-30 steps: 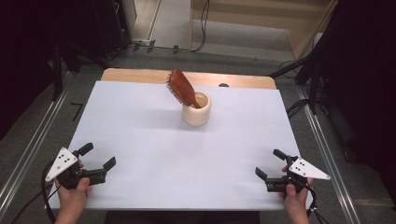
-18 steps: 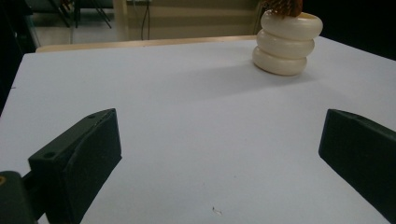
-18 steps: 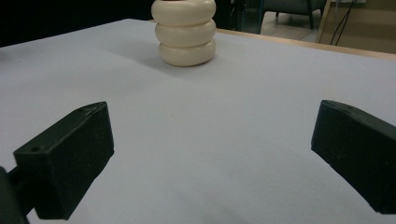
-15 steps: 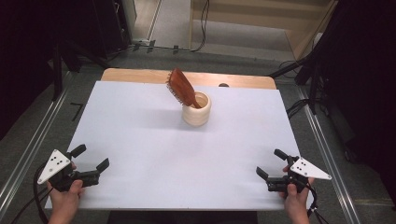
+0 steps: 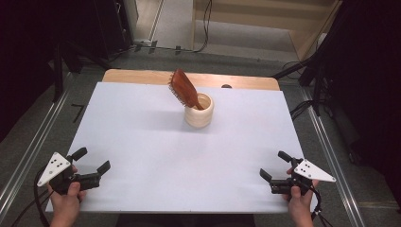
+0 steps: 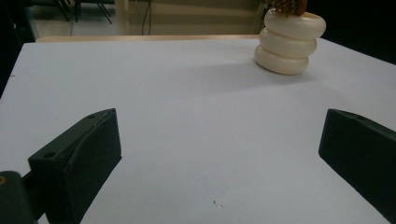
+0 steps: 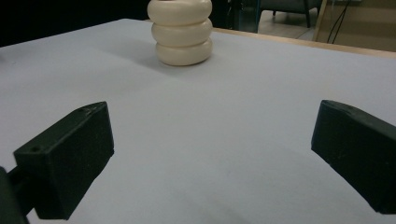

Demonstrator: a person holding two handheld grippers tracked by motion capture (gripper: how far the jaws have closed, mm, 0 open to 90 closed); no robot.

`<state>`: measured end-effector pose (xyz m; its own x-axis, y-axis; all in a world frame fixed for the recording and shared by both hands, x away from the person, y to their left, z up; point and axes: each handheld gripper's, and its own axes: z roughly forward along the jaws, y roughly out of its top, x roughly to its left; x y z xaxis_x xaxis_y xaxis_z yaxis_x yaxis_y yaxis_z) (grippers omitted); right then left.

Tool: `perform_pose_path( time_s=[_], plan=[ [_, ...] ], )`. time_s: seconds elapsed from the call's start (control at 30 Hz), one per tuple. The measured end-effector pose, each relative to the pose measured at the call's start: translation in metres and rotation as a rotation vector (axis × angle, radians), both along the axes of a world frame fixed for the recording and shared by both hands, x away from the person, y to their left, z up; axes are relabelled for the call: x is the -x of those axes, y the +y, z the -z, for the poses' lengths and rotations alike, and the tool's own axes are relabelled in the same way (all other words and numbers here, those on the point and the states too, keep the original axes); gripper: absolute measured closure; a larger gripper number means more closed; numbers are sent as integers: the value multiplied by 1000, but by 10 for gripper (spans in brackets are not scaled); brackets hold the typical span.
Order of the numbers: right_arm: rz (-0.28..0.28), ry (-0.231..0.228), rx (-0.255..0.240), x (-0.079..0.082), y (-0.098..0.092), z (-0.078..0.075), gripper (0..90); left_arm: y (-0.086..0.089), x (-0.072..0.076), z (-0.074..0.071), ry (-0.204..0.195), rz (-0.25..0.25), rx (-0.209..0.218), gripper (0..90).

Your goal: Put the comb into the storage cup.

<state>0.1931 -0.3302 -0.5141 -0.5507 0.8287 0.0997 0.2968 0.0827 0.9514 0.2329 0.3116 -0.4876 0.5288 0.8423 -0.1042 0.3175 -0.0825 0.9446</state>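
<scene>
The white table [image 5: 142, 142] takes up most of what I can see, with a strip of bare wood along its far edge. Both claws sit at its near edge, well apart, one at each near corner. Far ahead of them, about midway between the two, stands the cream ribbed holder [image 5: 199, 111], upright, with nothing else near it. From the left gripper [image 5: 91, 161] it lies forward and off to the right; from the right gripper [image 5: 275, 165] it lies forward and off to the left. A brown hairbrush [image 5: 184, 90] stands in the holder, its head tilted toward the left claw's side. Each claw is released, jaws spread wide with only bare tabletop between them, grasping nothing.
</scene>
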Motion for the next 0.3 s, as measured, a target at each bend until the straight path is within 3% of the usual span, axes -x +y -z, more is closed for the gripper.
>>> perform_pose_path(
  time_s=[0.3],
  plan=[
    [9, 0, 6, 0, 0, 0, 0, -2, 0, 0, 3, 5, -19, 0]
  ],
)
